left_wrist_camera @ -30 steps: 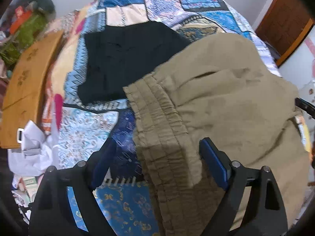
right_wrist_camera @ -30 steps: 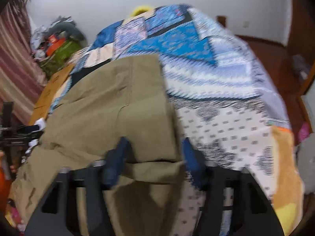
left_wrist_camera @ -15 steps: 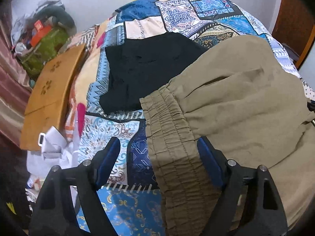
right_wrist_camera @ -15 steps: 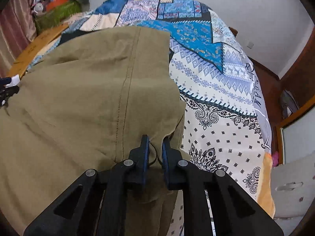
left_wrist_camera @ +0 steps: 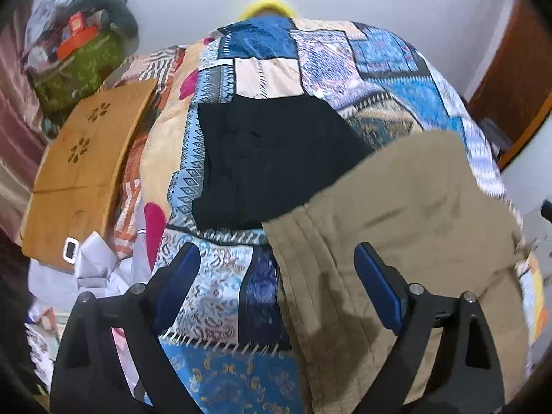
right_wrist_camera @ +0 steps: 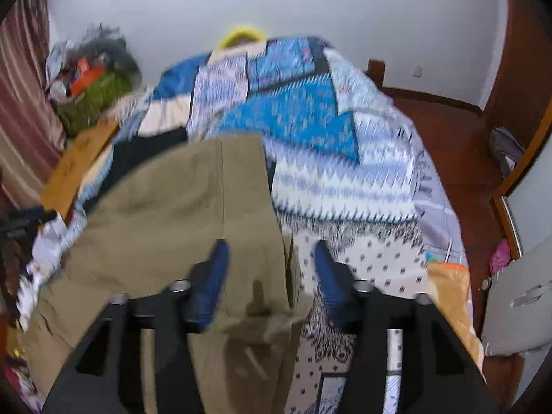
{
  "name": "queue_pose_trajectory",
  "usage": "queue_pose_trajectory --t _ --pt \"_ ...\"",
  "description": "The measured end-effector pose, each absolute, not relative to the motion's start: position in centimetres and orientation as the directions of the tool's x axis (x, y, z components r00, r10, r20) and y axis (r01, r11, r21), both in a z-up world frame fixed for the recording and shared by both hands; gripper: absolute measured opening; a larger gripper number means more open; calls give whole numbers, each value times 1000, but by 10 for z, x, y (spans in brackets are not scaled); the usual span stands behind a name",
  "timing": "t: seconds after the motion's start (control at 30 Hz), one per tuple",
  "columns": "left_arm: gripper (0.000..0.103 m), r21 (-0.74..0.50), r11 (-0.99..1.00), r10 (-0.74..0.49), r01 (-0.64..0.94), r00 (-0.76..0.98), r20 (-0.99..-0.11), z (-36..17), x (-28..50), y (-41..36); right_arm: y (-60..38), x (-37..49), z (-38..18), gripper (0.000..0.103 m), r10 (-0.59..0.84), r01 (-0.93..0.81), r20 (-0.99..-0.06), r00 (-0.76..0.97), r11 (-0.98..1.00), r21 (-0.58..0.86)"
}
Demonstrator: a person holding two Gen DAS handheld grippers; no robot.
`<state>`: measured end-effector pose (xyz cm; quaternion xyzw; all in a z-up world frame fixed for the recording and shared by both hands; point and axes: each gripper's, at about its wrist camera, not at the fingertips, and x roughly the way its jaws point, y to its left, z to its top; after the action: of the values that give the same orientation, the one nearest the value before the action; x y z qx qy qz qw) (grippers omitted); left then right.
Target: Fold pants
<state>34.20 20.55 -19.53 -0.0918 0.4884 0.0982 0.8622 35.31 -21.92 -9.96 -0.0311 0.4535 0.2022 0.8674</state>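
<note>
- Pants (left_wrist_camera: 414,214), khaki, lie spread on the patchwork bedspread (left_wrist_camera: 276,69), beside a black garment (left_wrist_camera: 269,158).
- Left gripper (left_wrist_camera: 276,276) hangs wide, opening, holding nothing; waistband edge lies under its gap.
- Right gripper (right_wrist_camera: 269,269) is opening, cloth beneath, unpinched.
- Best next: regrip both corners evenly before folding.
- Near hem is cut off; right view blurs.

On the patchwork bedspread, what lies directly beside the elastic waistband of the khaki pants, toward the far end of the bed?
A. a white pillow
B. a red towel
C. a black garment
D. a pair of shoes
C: a black garment lies flat on the patchwork bedspread, its near edge meeting the khaki pants at their waistband.
</note>
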Motion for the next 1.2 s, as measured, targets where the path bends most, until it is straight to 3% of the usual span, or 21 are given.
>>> queue_pose_trajectory --t 0.17,0.27,0.5,0.7,0.83,0.93,1.0,1.03,1.2 --pt "91 -110 945 52 -309 473 -879 -207 372 224 -209 374 -71 65 401 -398 -727 558 897 190" --pt "91 -101 945 48 -311 437 -898 -223 388 227 -199 393 -73 66 407 -405 -716 567 895 188" --pt "91 -159 934 -40 -321 348 -937 -272 408 235 -157 454 -132 66 371 -440 -820 435 883 165" --pt "95 -210 918 -107 -336 300 -948 -308 420 237 -134 499 -166 66 362 -439 -852 379 880 179" --pt "95 -248 911 -150 -330 295 -943 -321 427 235 -116 515 -183 65 302 -460 -867 396 883 97" --pt "85 -307 904 -212 -297 313 -926 -323 429 235 -109 527 -196 64 276 -455 -881 385 887 79" --pt "66 -363 888 -269 -282 322 -908 -323 429 235 -109 530 -197 53 302 -452 -874 380 885 109" --pt "65 -370 884 -275 -285 323 -906 -323 429 235 -110 531 -198 40 325 -451 -872 366 882 139" --pt "54 -338 899 -241 -278 331 -913 -320 425 231 -112 530 -200 17 316 -384 -860 400 910 156"
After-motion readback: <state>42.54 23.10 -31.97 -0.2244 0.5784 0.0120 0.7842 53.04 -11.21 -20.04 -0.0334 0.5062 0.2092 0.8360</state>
